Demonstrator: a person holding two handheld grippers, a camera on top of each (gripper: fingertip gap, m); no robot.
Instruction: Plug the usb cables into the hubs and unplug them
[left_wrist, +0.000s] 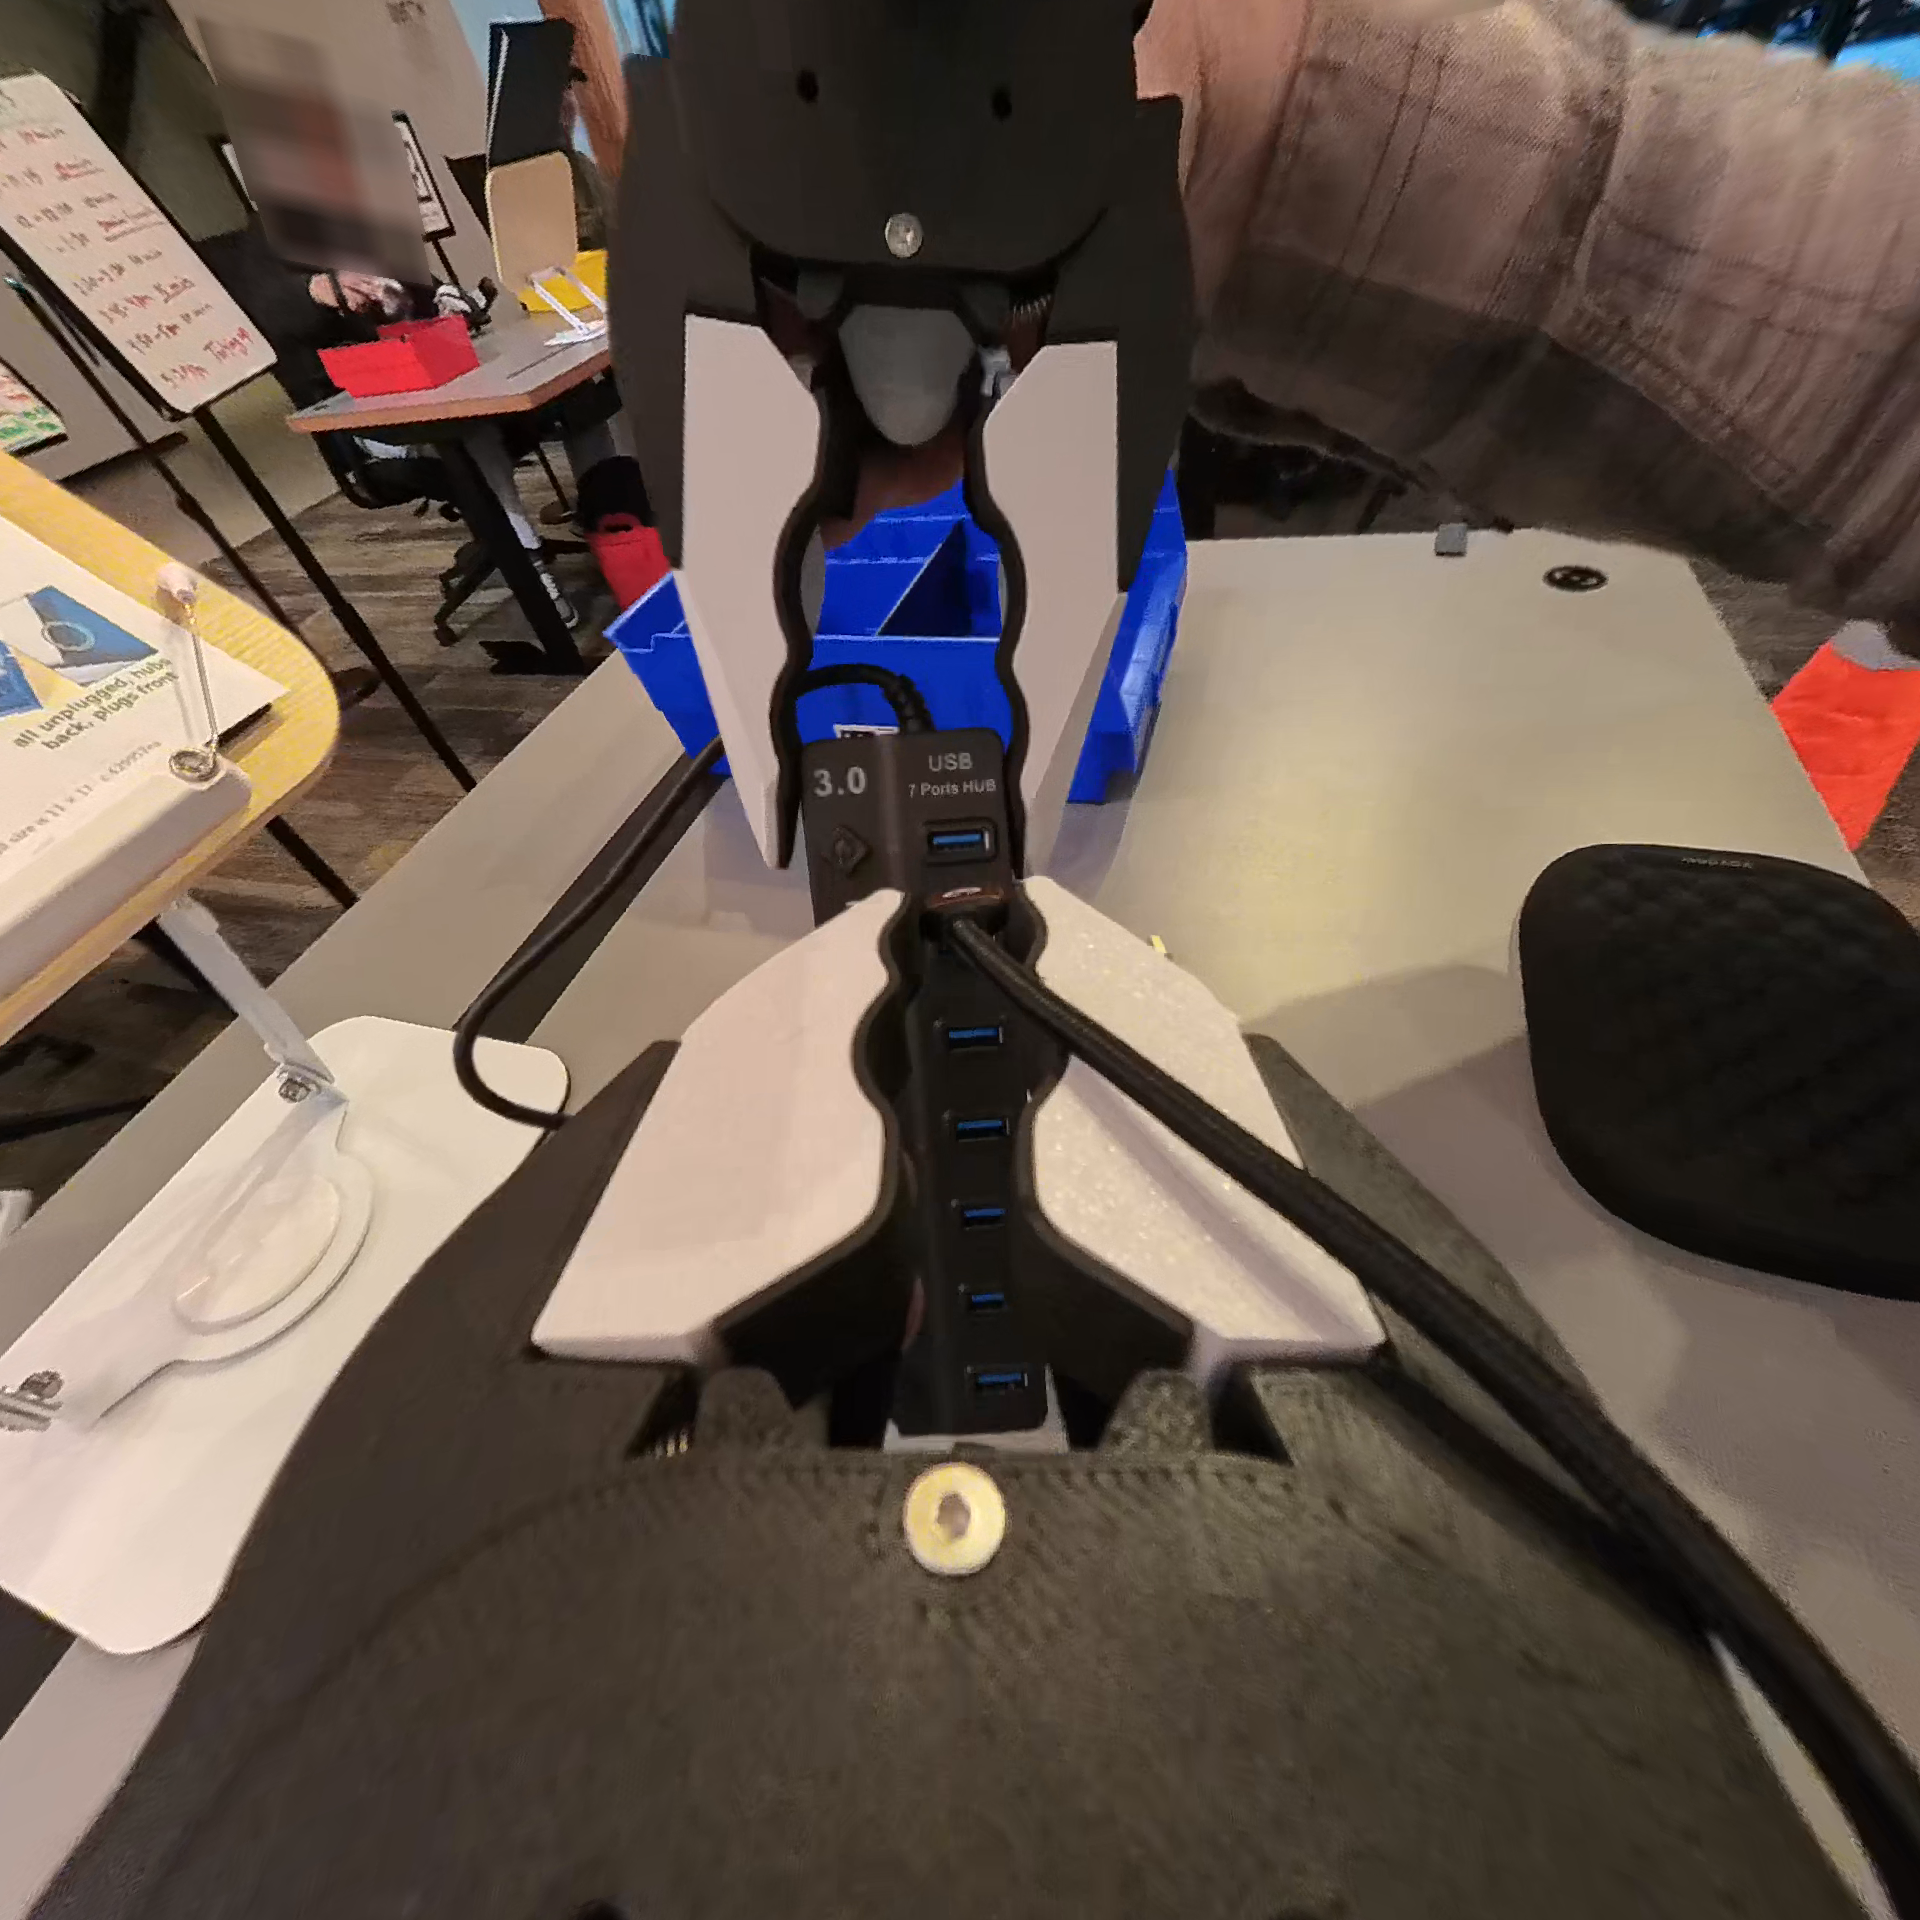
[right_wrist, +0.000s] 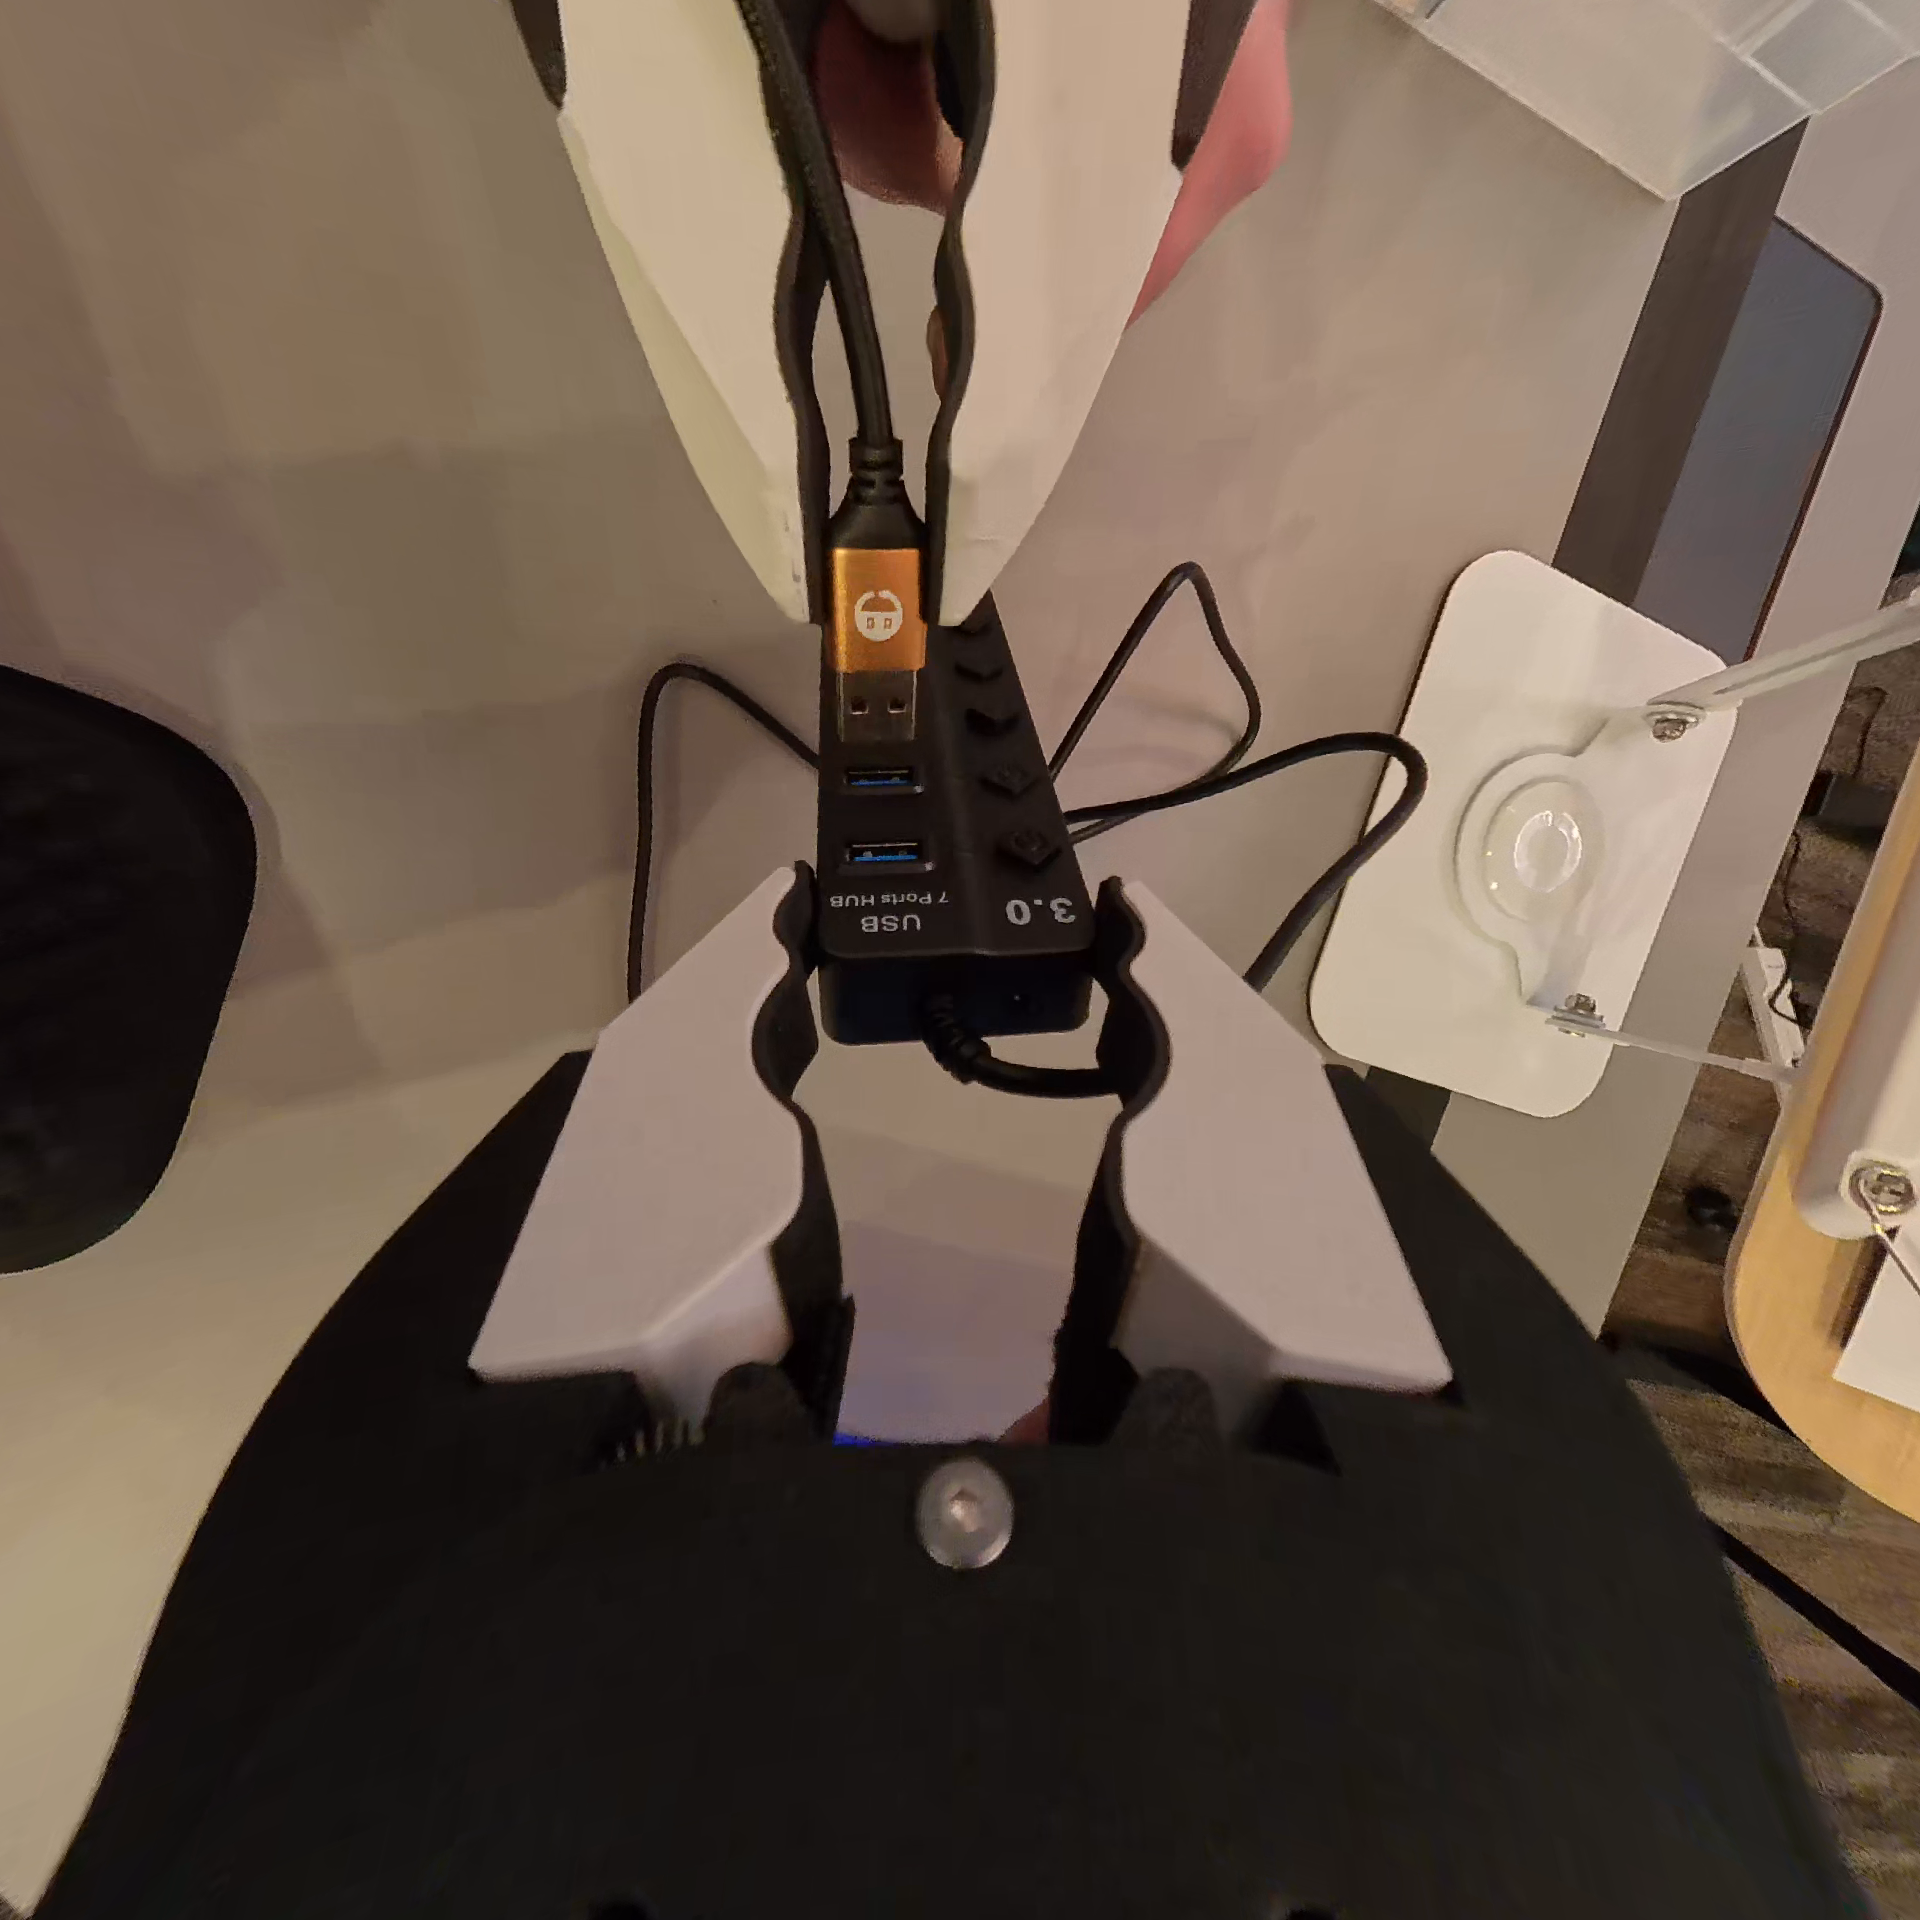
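Jaws, left gripper (left_wrist: 961, 914): we note them clamped on the orange USB plug (right_wrist: 876, 623), metal tip seemingly just clear of the ports. Right gripper (right_wrist: 956, 925): closed around the black hub's (right_wrist: 935, 831) cable end, upon our grey table (left_wrist: 1403, 831).

This looks like an office or lab workspace set up for bench trials. On the far left a whiteboard (left_wrist: 114, 249) stands on an easel, and beyond it a second desk (left_wrist: 468, 390) carries a red box (left_wrist: 400, 358), with a person seated behind it and patterned carpet (left_wrist: 416, 551) underfoot. The pale grey worktop (left_wrist: 1351, 707) holds a blue divided parts bin (left_wrist: 914, 623), a black wrist pad (left_wrist: 1725, 1049) and a clear stand (left_wrist: 208, 1247) holding a printed instruction sheet (left_wrist: 94, 665).
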